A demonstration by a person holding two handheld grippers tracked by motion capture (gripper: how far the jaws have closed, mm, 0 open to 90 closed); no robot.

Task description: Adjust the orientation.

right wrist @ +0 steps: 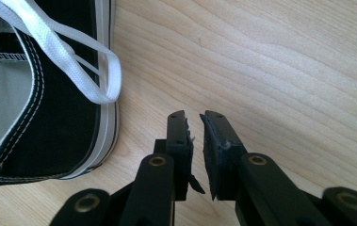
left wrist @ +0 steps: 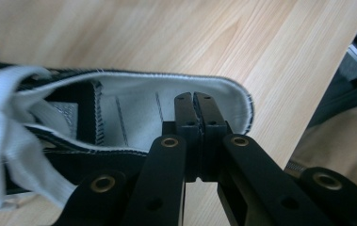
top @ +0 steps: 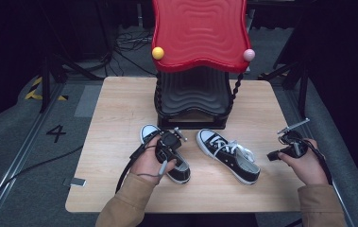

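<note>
Tool (top: 169, 140) in the left hand (top: 149, 163) is lowered over the left shoe (top: 179, 170), which lies on the bench (top: 120, 109) with its white toe cap pointed at the black stand (top: 193, 101). Seen in the left gripper view, this left tool (left wrist: 193, 101) has its jaws brought fully together over the heel opening of the left shoe (left wrist: 133, 110), just inside the rear collar; whether any fabric is pinched between the tips cannot be told. White laces (left wrist: 6, 136) are seen blurred at the left edge of that view.

Well to the right, the right tool (top: 285, 144) is held in the right hand (top: 306, 165) above bare wood near the bench's right edge. In the right gripper view its jaws (right wrist: 194, 129) are parted by a narrow gap with nothing between them, and torn padding is seen on the inner faces. The right shoe (top: 227, 155) lies between the two hands, aslant, with its loose laces (top: 240, 149) spilled toward the right tool; a loop of lace (right wrist: 96, 75) is draped over the shoe's side (right wrist: 49, 117).

Behind both shoes the black stand is topped by a red wavy tray (top: 200, 33), with a yellow ball (top: 157, 53) and a pink ball (top: 248, 55) at its front corners. Cables (top: 129, 42) are strewn on the floor beyond.
</note>
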